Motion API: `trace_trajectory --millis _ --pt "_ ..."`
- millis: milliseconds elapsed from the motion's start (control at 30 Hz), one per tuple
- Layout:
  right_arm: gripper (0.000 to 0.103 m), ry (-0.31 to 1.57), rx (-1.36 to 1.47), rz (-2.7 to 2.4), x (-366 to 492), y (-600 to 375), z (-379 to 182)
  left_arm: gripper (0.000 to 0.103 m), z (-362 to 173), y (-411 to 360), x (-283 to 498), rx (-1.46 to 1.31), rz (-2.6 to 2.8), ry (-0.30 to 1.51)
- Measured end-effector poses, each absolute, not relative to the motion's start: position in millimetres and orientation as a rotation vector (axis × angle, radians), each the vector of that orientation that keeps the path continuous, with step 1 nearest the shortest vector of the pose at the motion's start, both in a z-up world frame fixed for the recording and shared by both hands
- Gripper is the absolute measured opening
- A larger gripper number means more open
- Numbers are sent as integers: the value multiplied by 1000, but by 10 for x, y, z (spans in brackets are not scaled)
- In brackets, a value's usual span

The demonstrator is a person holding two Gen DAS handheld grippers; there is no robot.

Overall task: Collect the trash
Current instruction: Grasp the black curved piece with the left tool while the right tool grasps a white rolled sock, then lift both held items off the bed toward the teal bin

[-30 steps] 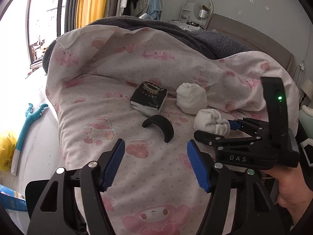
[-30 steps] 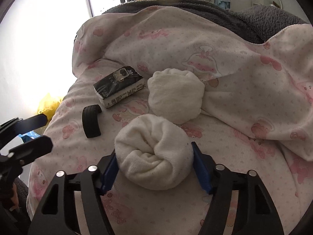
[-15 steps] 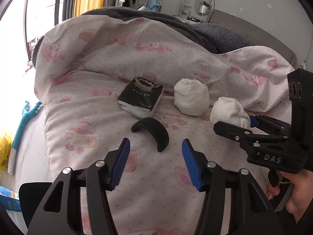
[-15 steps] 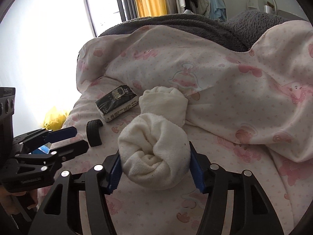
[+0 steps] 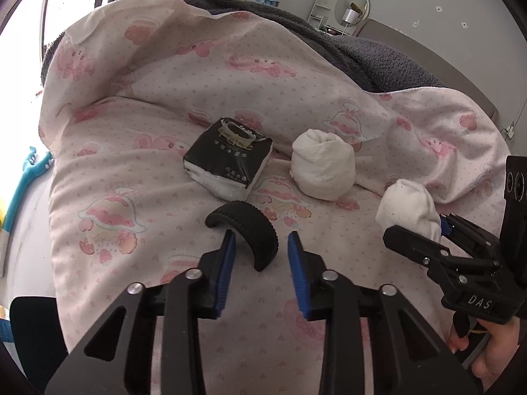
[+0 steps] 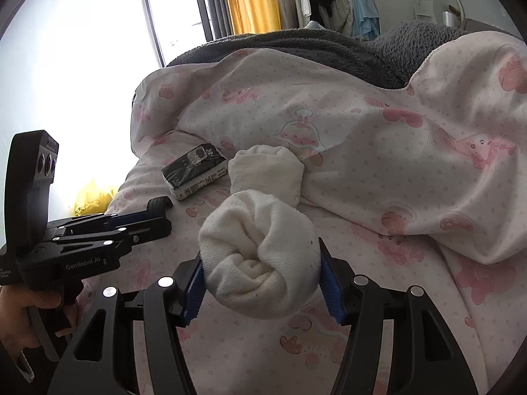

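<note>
A black curved rubber piece (image 5: 247,230) lies on the pink bedspread (image 5: 148,263). My left gripper (image 5: 261,242) is open, its jaws on either side of the piece's near end. My right gripper (image 6: 260,273) is shut on a white rolled sock (image 6: 260,256) and holds it above the bed; it also shows in the left wrist view (image 5: 408,210). A second white rolled sock (image 5: 324,172) and a black tissue pack (image 5: 229,161) lie farther back on the bed.
A grey blanket (image 5: 362,52) is bunched behind the folded-back pink cover. A yellow bag (image 6: 92,197) sits beside the bed on the left. A blue toy (image 5: 26,181) lies at the left edge. A window stands at the far left.
My left gripper moved forward to the black curved piece and its jaws narrowed around it. My right gripper lifted the white sock higher off the bed.
</note>
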State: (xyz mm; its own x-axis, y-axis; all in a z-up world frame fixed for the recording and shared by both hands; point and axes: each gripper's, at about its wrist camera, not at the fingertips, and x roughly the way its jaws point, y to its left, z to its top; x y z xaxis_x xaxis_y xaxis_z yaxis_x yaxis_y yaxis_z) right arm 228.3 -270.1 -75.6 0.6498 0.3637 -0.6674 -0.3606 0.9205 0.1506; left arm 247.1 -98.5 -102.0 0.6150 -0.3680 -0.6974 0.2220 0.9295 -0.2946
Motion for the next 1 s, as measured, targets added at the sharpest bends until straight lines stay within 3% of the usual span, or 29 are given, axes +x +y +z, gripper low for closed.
trace_trajectory --millis 367,1000 --pt "61 754 51 396 2225 -2769 -683 13 -1051 -954 2426 -209 -383 846" --pt "61 753 72 434 2125 -2322 -466 10 -874 -692 1958 -112 -394 819"
